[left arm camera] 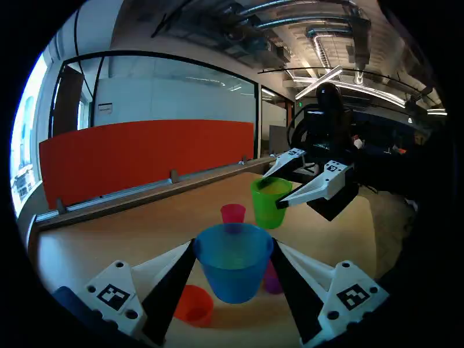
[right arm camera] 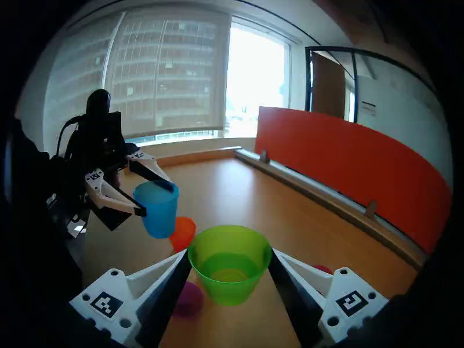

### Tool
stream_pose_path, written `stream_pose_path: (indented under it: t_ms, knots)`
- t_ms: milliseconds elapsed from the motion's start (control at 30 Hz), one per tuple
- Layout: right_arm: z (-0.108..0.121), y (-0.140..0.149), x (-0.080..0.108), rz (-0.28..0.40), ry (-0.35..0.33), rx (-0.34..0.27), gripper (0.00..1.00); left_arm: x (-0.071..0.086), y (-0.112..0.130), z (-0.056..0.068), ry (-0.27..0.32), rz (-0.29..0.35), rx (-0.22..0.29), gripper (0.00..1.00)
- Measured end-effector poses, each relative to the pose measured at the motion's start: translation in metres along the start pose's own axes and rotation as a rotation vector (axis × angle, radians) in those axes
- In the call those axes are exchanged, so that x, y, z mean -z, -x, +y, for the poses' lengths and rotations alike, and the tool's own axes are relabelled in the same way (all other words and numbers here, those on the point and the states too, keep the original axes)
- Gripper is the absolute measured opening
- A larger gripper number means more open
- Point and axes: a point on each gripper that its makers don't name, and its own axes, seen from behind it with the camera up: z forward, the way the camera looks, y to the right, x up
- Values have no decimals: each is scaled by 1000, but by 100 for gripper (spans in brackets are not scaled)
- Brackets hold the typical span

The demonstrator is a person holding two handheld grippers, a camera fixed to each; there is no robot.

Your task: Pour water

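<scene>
Your left gripper (left arm camera: 232,255) clamps the blue cup (left arm camera: 233,272) at bottom centre of the left gripper view. Both fingers press its smooth, translucent plastic sides, and it is held upright above the wooden table (left arm camera: 133,229). Your right gripper (right arm camera: 230,258) squeezes the green cup (right arm camera: 230,281) the same way, low centre in the right gripper view, with a shallow pool of liquid showing at the bottom. The two held cups hang apart. Small tapered cups crowd the tabletop around the blue one: an orange cup (left arm camera: 194,305) at lower left, a purple cup (left arm camera: 271,279) peeking out at lower right, and a pink cup (left arm camera: 233,212) just above its rim, beside the green. A glossy red-orange partition (left arm camera: 145,151) lines the table's far edge.
</scene>
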Motion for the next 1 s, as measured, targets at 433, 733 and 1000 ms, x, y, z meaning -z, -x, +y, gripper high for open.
stream_pose_path:
  t_ms: [433, 733, 1000]
  knots:
    - [7, 16, 0, -16, 18, -15, 92, -2, 22, 15, 1, -19, -35, 88]
    - [7, 29, 0, -28, 22, -26, 93, -5, 34, 28, 25, -29, -52, 88]
    - [10, 43, -2, -49, 26, -31, 92, -9, 47, 35, 46, -41, -31, 88]
